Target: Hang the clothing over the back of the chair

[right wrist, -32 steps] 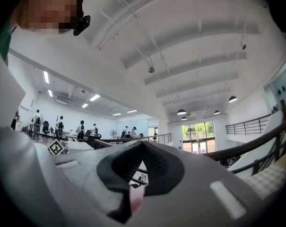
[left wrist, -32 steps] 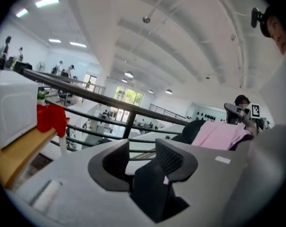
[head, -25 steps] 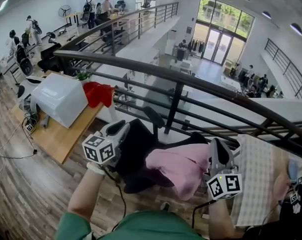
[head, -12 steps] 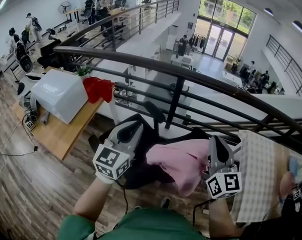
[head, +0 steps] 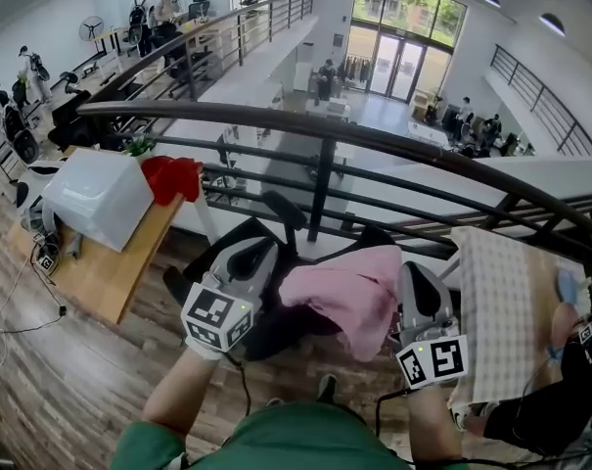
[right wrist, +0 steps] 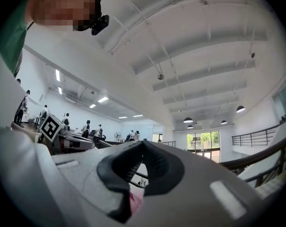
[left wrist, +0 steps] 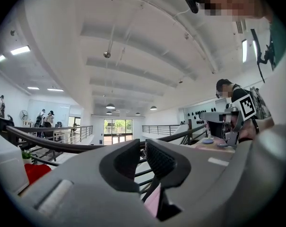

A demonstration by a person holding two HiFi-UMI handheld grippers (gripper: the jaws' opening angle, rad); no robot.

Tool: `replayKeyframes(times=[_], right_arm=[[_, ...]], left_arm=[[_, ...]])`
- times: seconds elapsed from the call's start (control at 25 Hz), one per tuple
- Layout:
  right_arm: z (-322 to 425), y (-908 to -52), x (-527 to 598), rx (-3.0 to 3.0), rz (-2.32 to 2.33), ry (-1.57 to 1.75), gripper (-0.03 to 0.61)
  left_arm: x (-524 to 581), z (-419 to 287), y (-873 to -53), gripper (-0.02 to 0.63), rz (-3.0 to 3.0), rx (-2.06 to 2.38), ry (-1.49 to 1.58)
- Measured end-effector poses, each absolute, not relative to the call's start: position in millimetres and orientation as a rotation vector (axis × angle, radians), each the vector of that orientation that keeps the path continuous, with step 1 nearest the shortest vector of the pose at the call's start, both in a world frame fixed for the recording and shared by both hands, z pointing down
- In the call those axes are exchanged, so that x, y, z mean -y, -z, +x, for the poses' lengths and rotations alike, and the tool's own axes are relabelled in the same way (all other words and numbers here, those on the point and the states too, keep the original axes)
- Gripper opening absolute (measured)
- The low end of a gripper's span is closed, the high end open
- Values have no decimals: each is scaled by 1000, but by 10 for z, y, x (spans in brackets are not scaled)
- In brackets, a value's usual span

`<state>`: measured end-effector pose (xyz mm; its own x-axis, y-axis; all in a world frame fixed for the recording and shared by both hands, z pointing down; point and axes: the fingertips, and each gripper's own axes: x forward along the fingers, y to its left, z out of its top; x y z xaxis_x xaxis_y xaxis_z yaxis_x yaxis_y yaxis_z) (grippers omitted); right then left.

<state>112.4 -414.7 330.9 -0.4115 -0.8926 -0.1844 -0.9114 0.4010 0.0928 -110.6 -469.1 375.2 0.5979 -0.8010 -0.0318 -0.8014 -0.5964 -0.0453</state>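
Note:
A pink piece of clothing [head: 340, 292] hangs stretched between my two grippers, above a black office chair [head: 284, 339] that stands just inside the railing. My left gripper [head: 261, 253] is at the cloth's left edge. In the left gripper view its jaws [left wrist: 143, 143] stand almost together, with pink fabric [left wrist: 152, 205] caught low between them. My right gripper [head: 413, 274] holds the cloth's right edge. In the right gripper view its jaws [right wrist: 143, 143] meet at the tips, with pink fabric [right wrist: 134, 203] at their base. The cloth hides most of the chair's seat.
A dark metal railing [head: 320, 135] runs across right behind the chair, with an open drop beyond. A wooden desk [head: 110, 272] on the left carries a white box [head: 95, 199] and a red item [head: 173, 176]. At the right are a checkered tabletop [head: 501, 302] and a seated person [head: 560, 399].
My left gripper has swung right and slightly up to the pink cloth's left edge. The cloth now sits higher between the grippers. The right gripper has shifted a little.

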Motion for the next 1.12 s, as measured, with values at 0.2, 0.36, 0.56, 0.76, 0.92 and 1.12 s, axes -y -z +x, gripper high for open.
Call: replayKeyframes(times=[0.2,0.36,0.56,0.76,0.92,1.12], right_arm=[[1075,-3356,3904,-2512,-1703,-253,3],[909,-3386,3708,-2491,-1724,-255,3],[752,-3418,3484,-2496,-1732,-255,3],[616,-3440,3387,-2519,-1744,-260,3],[595,-3396,3370,-2517,-1753,-278,3],[771,-3302,3277,-2486,-1758,-303,3]], left_arm=[[4452,-1072,-3731,46,-2776,-1275,23],[4246,-1204,-3718,46,-2766,-1218,41],[4018,-1374,-3716,46,-2766,-1212,25],[3912,-1525,-3800,46,-2781,-1232,1],[3904,-1552,-3851,46,-2793,-1251,0],[3842,-1414,-3757,46,-2772,-1256,-5]])
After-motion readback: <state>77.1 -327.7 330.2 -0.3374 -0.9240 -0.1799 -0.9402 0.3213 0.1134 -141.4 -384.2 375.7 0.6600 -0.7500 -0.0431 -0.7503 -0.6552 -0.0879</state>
